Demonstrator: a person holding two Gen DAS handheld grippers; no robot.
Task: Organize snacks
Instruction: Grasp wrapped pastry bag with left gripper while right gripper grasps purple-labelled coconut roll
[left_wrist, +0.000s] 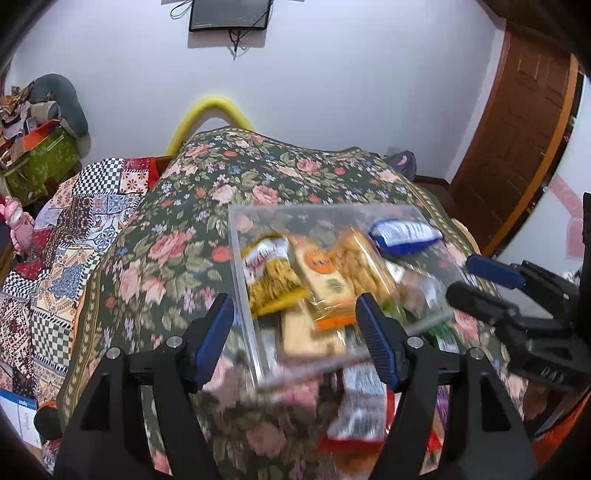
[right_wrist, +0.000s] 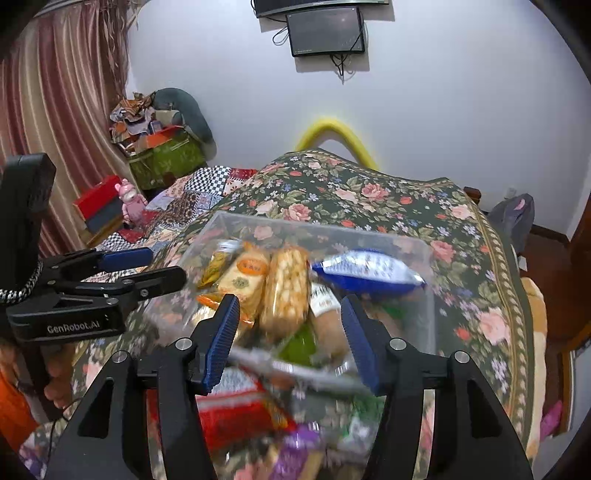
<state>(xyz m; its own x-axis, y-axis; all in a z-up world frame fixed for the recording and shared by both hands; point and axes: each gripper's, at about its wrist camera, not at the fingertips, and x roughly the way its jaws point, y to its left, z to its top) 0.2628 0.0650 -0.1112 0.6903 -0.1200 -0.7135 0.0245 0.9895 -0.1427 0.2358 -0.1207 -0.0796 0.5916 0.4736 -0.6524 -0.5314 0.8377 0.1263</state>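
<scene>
A clear plastic box (left_wrist: 240, 254) stands on the floral bedspread and holds several snack packs: a yellow pack (left_wrist: 271, 275), an orange-labelled biscuit pack (left_wrist: 325, 280) and a blue-and-white pack (left_wrist: 404, 236). The box also shows in the right wrist view (right_wrist: 424, 280), with the blue pack (right_wrist: 365, 273) on top. My left gripper (left_wrist: 295, 332) is open at the box's near left corner, empty. My right gripper (right_wrist: 290, 332) is open over the box's near edge, empty. More loose packs, one red-and-white (left_wrist: 360, 410) (right_wrist: 236, 410), lie blurred in front of the box.
The floral bedspread (left_wrist: 177, 236) covers the surface. A patchwork quilt (left_wrist: 74, 229) lies to the left. Boxes and clutter (right_wrist: 159, 147) stand at the back left by a curtain. A wooden door (left_wrist: 517, 147) is on the right. The right gripper (left_wrist: 491, 284) shows in the left view.
</scene>
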